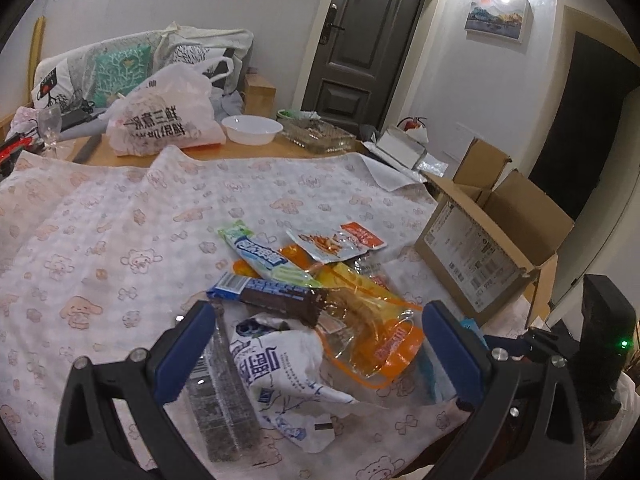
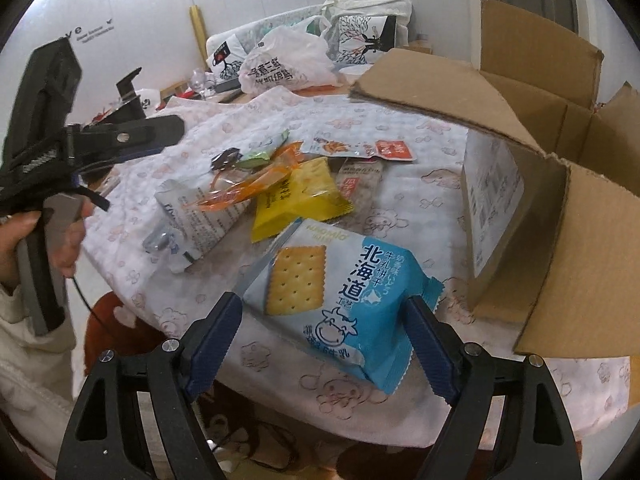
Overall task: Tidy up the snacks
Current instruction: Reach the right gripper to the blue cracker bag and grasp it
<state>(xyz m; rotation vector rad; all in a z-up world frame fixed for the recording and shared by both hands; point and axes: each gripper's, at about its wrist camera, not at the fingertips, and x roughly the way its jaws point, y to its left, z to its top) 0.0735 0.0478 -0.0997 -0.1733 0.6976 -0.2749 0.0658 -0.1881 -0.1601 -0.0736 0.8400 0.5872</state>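
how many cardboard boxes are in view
2 for sure. One open box stands on the patterned cloth right of the snack pile, flaps up. A smaller closed box sits far back by the dark door. Others may be hidden.

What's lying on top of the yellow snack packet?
An orange-trimmed clear packet overlaps the yellow packet's left edge; the rest of its top is bare. Anything beneath it is hidden.
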